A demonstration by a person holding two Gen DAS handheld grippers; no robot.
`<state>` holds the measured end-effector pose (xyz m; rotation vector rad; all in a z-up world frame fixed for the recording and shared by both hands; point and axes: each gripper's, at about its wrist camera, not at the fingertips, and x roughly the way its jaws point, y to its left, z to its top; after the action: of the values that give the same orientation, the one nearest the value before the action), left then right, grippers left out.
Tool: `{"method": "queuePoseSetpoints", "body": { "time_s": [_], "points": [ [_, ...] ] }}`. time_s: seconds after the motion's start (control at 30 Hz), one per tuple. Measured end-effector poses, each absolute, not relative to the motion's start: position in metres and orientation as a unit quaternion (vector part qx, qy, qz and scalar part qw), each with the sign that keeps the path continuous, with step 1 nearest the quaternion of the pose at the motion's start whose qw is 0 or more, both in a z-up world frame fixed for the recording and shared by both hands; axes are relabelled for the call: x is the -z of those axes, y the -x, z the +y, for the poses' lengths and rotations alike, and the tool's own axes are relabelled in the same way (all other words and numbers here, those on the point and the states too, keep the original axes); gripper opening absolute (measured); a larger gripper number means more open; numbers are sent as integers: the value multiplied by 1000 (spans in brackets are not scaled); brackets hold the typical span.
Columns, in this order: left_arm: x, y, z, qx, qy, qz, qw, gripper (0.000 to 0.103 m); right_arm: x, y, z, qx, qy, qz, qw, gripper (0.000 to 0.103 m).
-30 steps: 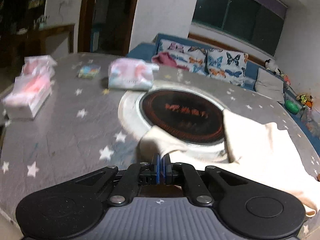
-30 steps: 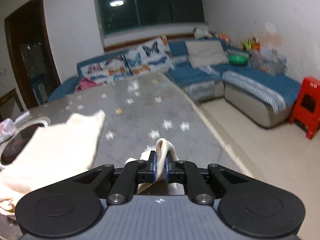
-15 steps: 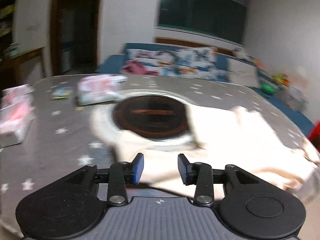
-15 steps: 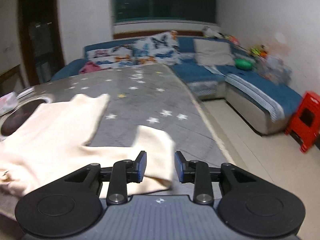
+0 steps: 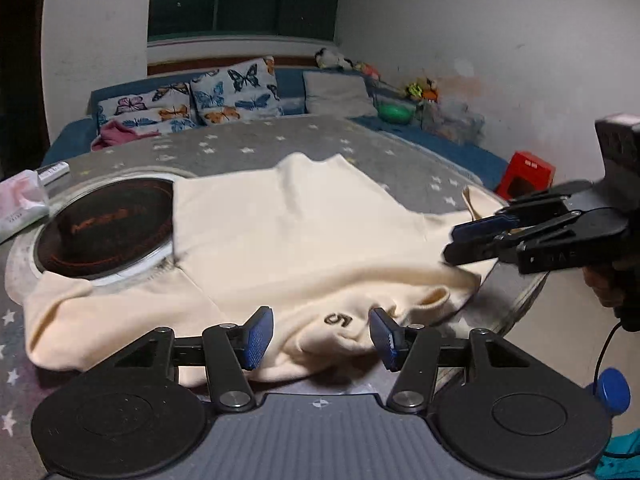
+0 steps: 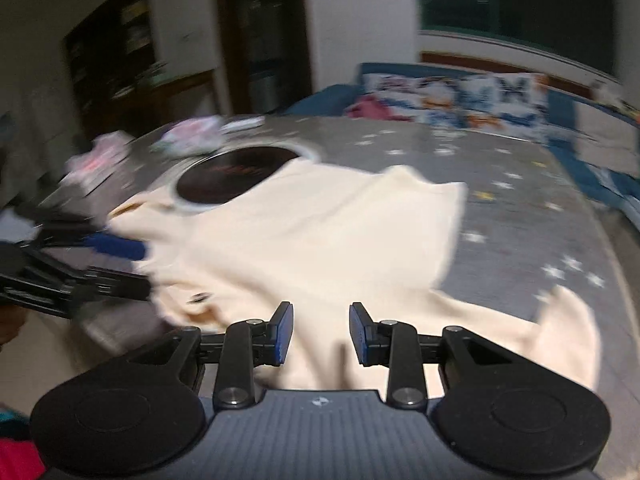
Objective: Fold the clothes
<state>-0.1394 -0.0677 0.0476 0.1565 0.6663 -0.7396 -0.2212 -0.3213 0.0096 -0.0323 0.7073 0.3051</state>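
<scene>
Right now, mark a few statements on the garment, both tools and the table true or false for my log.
1. The left tool is open. True.
2. The right tool is clamped on cloth. False: its jaws stand apart, empty.
3. The cream garment covers part of the round cooktop. True.
4. The garment lies neatly folded into a square. False: it is spread and rumpled.
5. The table cover has white stars. True.

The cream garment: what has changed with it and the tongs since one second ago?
Both tongs, left and right, were shut on edges of the cream garment and have let go; both now stand open. The garment now lies spread on the table, partly over the round cooktop. The tissue packs stayed put.
</scene>
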Motion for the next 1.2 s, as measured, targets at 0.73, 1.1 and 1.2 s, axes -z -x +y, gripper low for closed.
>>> {"method": "queuePoseSetpoints", "body": {
  "time_s": [0.73,1.1,1.2],
  "points": [
    [-57,160,-52,419,-69,267,865,7,1,231,-273,-214,104,381,893,7],
    [-53,150,-42,419,-93,292,855,10,-4,242,-280,-244,95,393,881,13],
    [-60,136,-49,406,-72,284,865,10,0,235,-279,-244,95,394,881,13]
  ]
}}
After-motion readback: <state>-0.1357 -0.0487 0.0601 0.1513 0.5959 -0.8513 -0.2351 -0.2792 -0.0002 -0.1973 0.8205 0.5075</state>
